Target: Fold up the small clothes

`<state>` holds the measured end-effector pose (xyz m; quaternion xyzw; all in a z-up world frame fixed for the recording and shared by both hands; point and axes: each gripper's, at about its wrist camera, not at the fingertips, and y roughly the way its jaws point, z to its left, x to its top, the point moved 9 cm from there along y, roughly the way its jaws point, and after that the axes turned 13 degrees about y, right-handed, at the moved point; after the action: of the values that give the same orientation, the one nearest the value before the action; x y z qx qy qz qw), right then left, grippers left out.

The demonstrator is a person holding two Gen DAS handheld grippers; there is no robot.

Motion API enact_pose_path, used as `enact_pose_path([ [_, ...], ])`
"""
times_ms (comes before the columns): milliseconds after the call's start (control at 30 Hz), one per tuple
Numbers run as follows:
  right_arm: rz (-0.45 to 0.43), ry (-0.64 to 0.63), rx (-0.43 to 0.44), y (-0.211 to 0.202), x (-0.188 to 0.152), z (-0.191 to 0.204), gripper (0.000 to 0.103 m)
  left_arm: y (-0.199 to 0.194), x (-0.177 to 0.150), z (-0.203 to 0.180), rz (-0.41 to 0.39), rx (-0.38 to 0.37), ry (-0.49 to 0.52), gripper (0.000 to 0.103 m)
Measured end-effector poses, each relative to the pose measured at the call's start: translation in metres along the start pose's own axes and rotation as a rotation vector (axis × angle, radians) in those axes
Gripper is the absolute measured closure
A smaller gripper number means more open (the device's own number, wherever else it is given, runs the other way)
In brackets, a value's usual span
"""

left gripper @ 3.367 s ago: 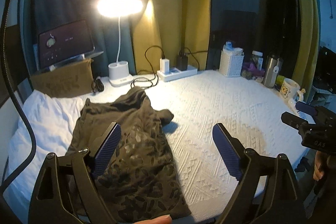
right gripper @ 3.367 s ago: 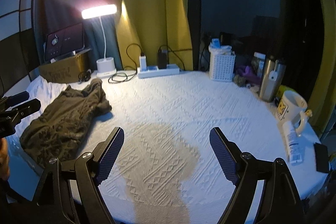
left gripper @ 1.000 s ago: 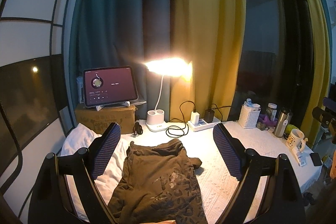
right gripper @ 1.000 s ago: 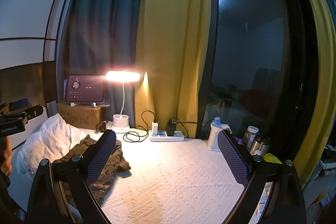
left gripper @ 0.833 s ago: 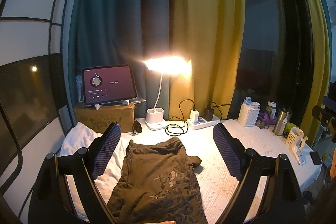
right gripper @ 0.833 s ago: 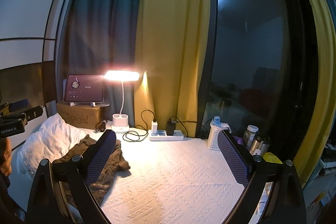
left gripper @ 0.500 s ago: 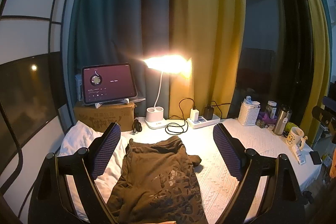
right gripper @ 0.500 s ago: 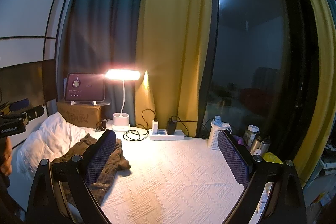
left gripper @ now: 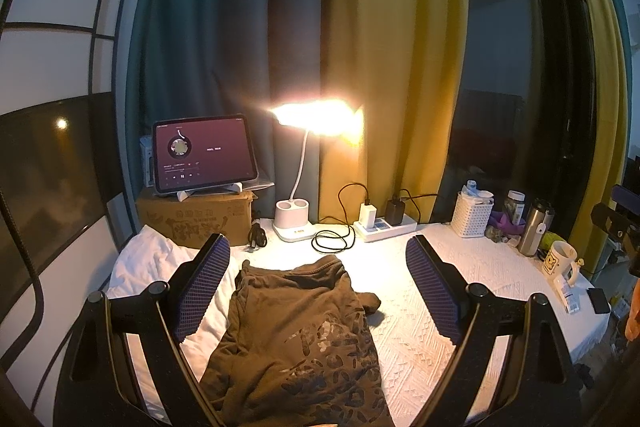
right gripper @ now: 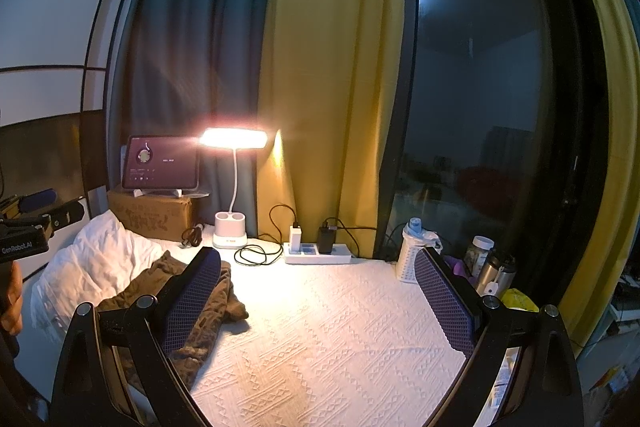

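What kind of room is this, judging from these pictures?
Probably a bedroom or small living space at night: a white pillow beside the brown garment, a lit desk lamp, and curtains at a dark window.

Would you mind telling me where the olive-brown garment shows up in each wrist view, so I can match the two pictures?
Left wrist view: the olive-brown garment lies low in the centre, between the fingers, running to the bottom edge.
Right wrist view: the garment lies at lower left, partly behind the left finger.
Shared landmark: the lit desk lamp, behind the garment in both.
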<state>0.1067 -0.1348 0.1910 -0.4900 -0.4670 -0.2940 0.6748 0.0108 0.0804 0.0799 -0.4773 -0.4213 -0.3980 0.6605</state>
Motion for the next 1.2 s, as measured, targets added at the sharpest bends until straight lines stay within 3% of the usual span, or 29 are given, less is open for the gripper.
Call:
enact_pose_path([
  [1200, 0.008, 0.004, -0.001, 0.005, -0.008, -0.003, 0.005, 0.003, -0.001, -0.014, 0.005, -0.014, 0.014, 0.014],
])
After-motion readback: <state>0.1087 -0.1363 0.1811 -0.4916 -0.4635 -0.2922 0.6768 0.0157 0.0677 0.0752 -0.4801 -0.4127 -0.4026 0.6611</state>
